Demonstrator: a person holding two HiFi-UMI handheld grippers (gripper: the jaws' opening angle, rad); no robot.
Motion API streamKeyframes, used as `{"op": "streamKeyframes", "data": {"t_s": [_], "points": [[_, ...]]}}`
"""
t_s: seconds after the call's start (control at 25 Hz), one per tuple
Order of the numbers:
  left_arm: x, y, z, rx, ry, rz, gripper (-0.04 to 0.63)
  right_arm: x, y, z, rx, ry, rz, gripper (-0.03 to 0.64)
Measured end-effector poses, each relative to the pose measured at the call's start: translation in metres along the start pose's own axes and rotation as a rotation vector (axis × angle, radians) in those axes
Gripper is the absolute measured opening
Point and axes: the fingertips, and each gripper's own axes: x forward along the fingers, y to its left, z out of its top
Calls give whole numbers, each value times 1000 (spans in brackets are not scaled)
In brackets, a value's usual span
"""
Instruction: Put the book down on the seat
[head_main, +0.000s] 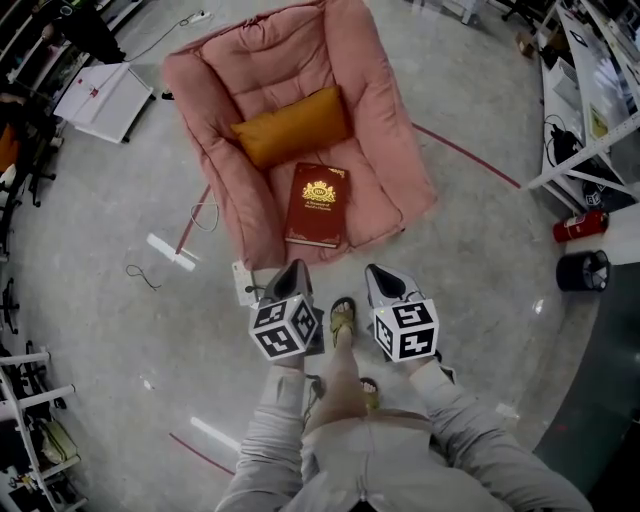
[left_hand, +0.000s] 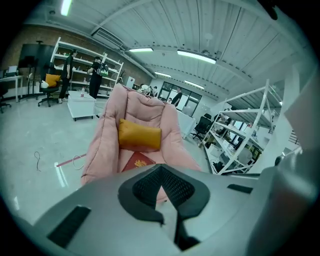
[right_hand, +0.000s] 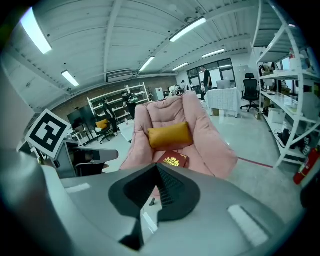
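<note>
A dark red book (head_main: 318, 205) with a gold emblem lies flat on the front of the seat of a pink padded chair (head_main: 380, 120), just below an orange cushion (head_main: 292, 125). Nothing touches it. My left gripper (head_main: 292, 268) and right gripper (head_main: 377, 272) hover side by side over the floor in front of the chair, apart from the book. Both are shut and hold nothing. In the left gripper view the shut jaws (left_hand: 161, 167) point at the chair, with the book (left_hand: 137, 162) beyond them. The right gripper view shows the same past its shut jaws (right_hand: 156, 167), book (right_hand: 174, 160) ahead.
The person's sandalled foot (head_main: 342, 320) stands between the grippers. A power strip (head_main: 245, 283) and cables (head_main: 205, 215) lie left of the chair. A white box (head_main: 105, 100) sits far left. At right are white shelving (head_main: 590, 90), a red fire extinguisher (head_main: 580, 225) and a black bin (head_main: 583, 270).
</note>
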Motion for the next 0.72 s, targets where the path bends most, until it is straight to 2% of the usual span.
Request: {"op": "streamKeyframes", "data": {"t_s": [0.2, 0.72], "points": [[-32, -3, -12, 5, 10, 12, 5, -19, 11, -9, -17, -1, 7, -2], [-83, -19, -47, 27, 21, -23, 5, -63, 39, -28, -81, -21, 32, -2]]}}
